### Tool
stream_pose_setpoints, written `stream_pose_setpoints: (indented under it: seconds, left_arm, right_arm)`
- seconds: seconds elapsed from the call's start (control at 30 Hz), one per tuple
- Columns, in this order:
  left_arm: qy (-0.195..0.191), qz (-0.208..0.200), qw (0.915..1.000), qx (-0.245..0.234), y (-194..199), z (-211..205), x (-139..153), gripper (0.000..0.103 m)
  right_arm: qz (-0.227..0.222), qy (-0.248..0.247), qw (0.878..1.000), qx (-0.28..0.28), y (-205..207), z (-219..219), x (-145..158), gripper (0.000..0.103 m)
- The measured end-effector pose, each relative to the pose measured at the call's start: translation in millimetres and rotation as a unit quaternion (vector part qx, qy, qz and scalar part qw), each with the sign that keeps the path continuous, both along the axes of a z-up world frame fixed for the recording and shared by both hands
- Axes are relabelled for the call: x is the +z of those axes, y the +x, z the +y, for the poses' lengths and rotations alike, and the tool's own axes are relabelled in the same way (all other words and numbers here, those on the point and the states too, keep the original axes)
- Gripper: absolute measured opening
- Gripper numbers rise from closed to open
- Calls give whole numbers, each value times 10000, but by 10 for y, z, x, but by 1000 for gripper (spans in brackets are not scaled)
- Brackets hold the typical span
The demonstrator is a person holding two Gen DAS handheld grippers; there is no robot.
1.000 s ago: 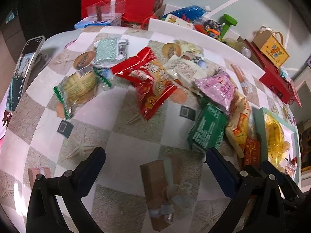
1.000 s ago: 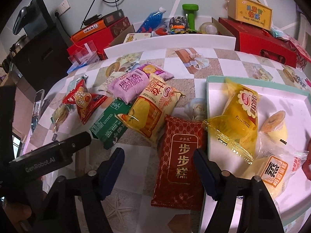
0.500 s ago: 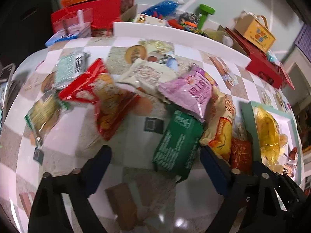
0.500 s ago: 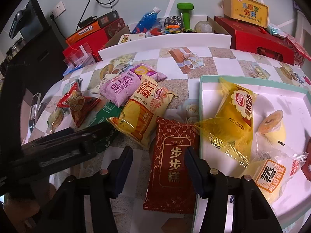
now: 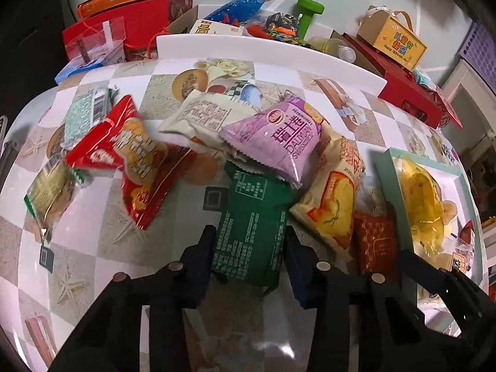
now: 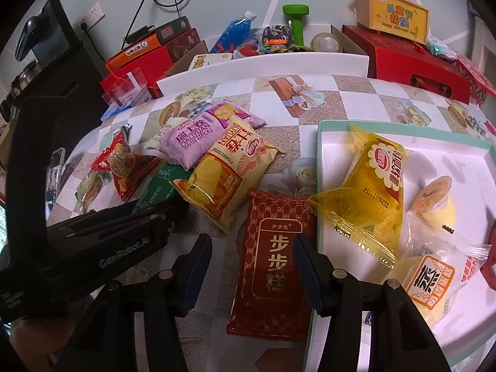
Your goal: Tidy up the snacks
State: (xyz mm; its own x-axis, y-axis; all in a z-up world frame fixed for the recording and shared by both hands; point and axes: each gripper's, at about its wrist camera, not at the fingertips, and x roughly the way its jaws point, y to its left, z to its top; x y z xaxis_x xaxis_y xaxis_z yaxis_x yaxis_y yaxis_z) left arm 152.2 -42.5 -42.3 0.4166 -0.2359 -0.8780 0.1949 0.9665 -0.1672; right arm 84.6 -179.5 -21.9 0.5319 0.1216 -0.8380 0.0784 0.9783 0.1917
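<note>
Snack packets lie heaped on a checked tablecloth. My left gripper is shut on the near end of a green packet, one pad on each long side; its far end lies under a purple packet. In the right wrist view the left gripper reaches in from the left. My right gripper straddles a dark red packet lying flat beside the tray. A gap shows at its left finger, so it is open. The tray holds a yellow bread packet, a jelly cup and a yellow-white packet.
A yellow-cream packet, a red packet, a cream packet and a clear green-edged packet lie around the green one. A white board stands behind, with red boxes, a yellow carton and a green dumbbell beyond.
My left gripper swung right from a bare patch of cloth to the green packet and closed on it. The right gripper stayed put while its jaws narrowed around the dark red packet.
</note>
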Motion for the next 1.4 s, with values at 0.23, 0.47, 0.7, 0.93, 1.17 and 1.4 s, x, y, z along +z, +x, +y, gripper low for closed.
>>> stream_pose_setpoints:
  seconds: [0.23, 0.47, 0.7, 0.93, 1.17, 1.4]
  left_arm:
    - [43, 75, 9990, 441, -126, 308, 4, 42]
    - [49, 126, 9977, 659, -228, 493, 1, 42]
    - [75, 156, 9970, 751, -298, 568, 10, 42]
    - [41, 178, 9967, 797, -328, 628, 11, 42]
    - [66, 178, 9965, 810, -325, 634, 12, 42]
    - [94, 173, 9965, 809, -329, 612, 13, 42]
  right_arm:
    - [12, -186, 9998, 55, 7, 57, -14, 58]
    - [105, -59, 9998, 182, 21, 125, -81, 59]
    - [69, 14, 9991, 417, 14, 238, -92, 59]
    - [197, 212, 9962, 818, 27, 434, -139, 57]
    - [-200, -126, 9983, 532, -70, 261, 102, 57]
    - [74, -49, 9998, 168, -39, 57, -23, 56]
